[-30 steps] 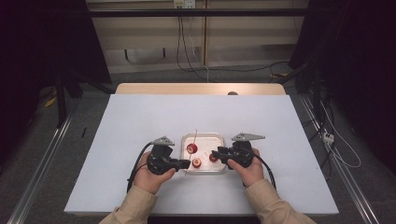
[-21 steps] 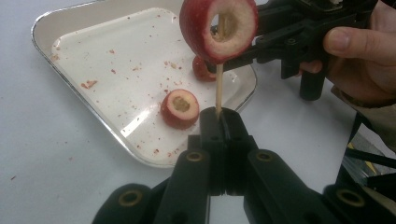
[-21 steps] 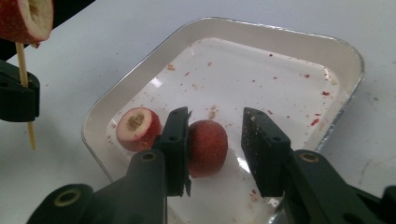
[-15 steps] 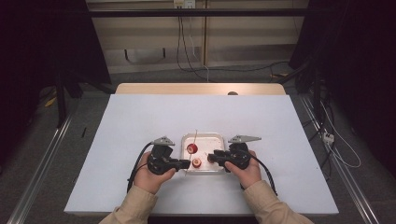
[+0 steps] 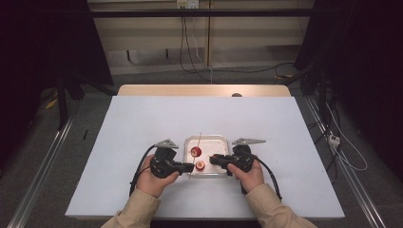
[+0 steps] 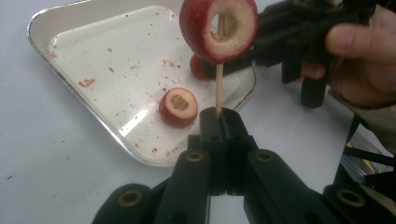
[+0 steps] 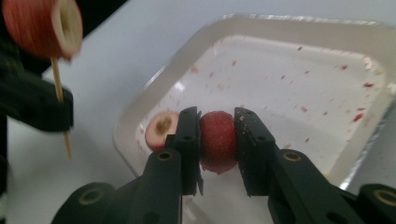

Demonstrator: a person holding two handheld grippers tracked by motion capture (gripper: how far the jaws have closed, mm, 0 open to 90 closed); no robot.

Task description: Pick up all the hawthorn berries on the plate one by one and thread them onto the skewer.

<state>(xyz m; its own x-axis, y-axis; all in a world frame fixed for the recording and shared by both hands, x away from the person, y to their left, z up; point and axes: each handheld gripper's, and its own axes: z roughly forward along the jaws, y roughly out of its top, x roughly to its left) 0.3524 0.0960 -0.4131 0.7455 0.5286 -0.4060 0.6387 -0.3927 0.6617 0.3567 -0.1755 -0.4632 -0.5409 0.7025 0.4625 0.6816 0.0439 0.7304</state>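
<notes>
My left gripper (image 6: 219,114) is shut on a thin wooden skewer (image 6: 218,88) that stands upright. A red cored fruit ring (image 6: 219,28) is threaded on the skewer, high above the jaws; in the high view this ring (image 5: 196,152) hangs over the tray (image 5: 216,140). My right gripper (image 7: 217,116) reaches low into the tray, and its jaws have just been closing on a red fruit piece (image 7: 217,140), which both pads now press. A second cored piece (image 7: 161,128) lies loose on the tray floor beside it, between the two grippers (image 5: 200,165).
The shallow metal tray (image 6: 70,79) is speckled with red crumbs and sits on a white tabletop (image 5: 142,123). The grippers face each other across its near edge, close together. Cables trail from both toward the person. Dark floor and rails surround the table.
The right gripper's tips have drawn in over the red piece at the tray's right side. Both hands and the skewer stay where they were.
</notes>
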